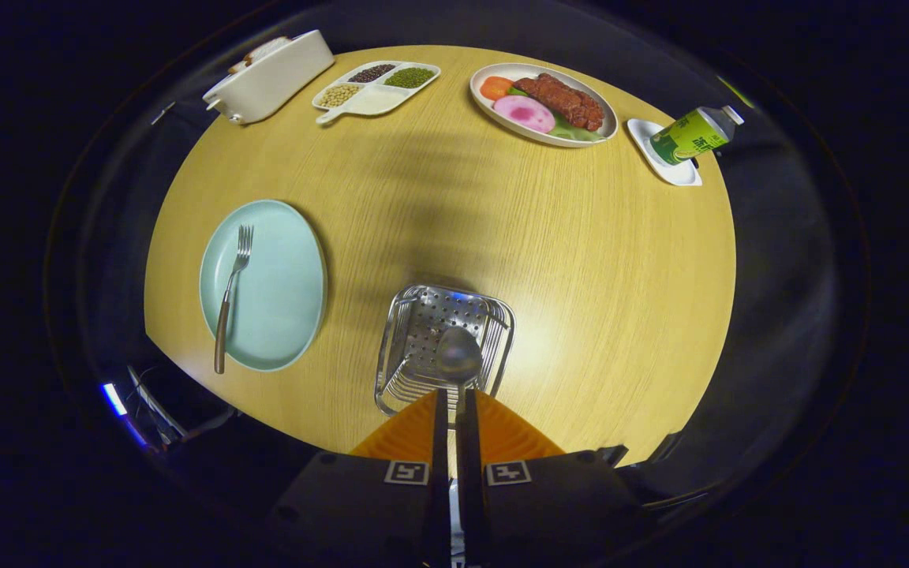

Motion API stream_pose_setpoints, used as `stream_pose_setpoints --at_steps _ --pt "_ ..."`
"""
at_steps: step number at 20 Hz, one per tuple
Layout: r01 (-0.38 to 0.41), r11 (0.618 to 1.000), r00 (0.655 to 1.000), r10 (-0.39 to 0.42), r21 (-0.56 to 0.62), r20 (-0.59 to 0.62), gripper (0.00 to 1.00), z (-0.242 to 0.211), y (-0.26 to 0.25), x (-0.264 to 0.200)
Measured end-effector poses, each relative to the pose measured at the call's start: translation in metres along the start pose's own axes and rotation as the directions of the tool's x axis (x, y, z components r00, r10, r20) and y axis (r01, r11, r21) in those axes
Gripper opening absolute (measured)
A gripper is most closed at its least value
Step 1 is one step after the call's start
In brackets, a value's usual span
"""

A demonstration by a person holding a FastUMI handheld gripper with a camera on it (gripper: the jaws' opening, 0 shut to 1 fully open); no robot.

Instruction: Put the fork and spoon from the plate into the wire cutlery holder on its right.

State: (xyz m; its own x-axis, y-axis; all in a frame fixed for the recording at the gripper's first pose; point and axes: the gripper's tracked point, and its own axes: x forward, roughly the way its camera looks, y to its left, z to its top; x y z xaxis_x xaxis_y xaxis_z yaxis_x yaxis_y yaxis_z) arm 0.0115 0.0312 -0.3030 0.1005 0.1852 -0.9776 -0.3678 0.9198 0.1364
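My gripper (450,398) is shut on the spoon (458,356), whose handle runs between the fingers while its bowl hangs over the open top of the wire cutlery holder (403,347). The holder stands on the wooden table just ahead of the fingers, its perforated floor visible inside. Left of the holder lies the pale green plate (285,284), and a fork (231,296) rests on its left half, tines pointing away, handle reaching past the plate's near rim.
Across the round table (581,260) stand a white box (269,76), a divided dish of beans (375,88), an oval plate of food (545,102) and a green bottle (691,134) lying on a small white saucer.
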Motion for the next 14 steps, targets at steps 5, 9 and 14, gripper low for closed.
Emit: stream_pose_setpoints --at_steps 5,9,14 --pt "0.007 0.998 0.988 -0.017 0.065 0.156 0.44 0.015 0.002 -0.03" --pt "-0.013 0.995 0.941 -0.023 0.103 0.336 0.5 0.04 0.029 -0.064" --pt "-0.154 0.986 0.884 0.108 0.064 0.455 0.51 0.052 0.125 -0.083"
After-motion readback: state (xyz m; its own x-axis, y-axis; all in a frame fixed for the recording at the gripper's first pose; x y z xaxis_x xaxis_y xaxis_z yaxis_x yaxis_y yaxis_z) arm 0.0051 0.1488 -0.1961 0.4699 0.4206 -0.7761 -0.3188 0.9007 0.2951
